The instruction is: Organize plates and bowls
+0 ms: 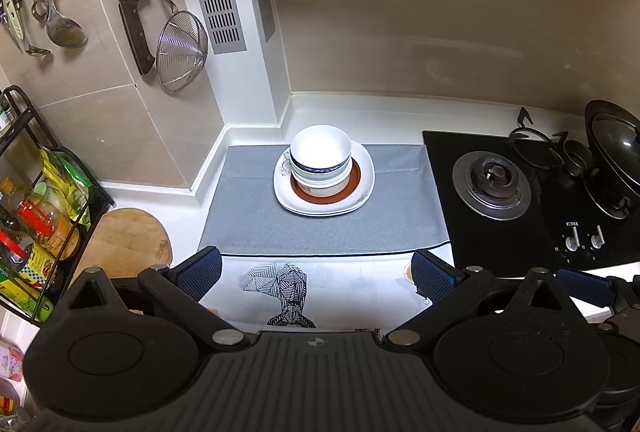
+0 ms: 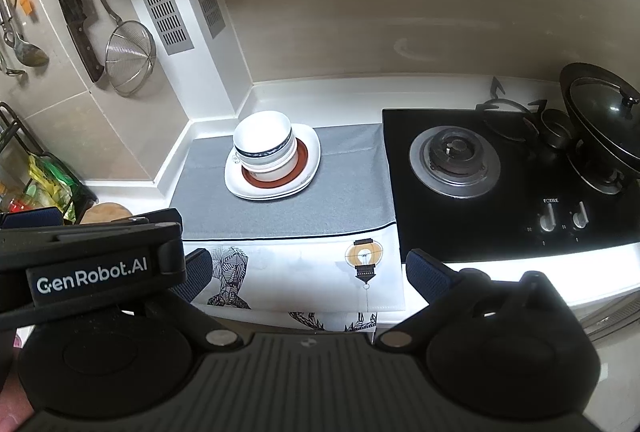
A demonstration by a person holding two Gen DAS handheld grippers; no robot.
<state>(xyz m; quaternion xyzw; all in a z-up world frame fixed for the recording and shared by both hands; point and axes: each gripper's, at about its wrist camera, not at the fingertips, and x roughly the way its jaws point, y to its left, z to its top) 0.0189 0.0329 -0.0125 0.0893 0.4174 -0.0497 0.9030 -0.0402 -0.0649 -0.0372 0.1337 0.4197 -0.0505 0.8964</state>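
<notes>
While both grippers' jaws stand released and empty, stacked bowls (image 1: 320,162) sit on stacked plates (image 1: 324,206); counts unclear.

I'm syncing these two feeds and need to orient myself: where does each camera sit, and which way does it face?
Left wrist: on the left gripper, facing the stack of bowls and plates on the grey mat; its open fingers show, with the right gripper's finger at the edge.
Right wrist: on the right gripper, slightly further right, facing the same counter; its open fingers and the left gripper's body show.
Shared: stack, mat, stove.
</notes>
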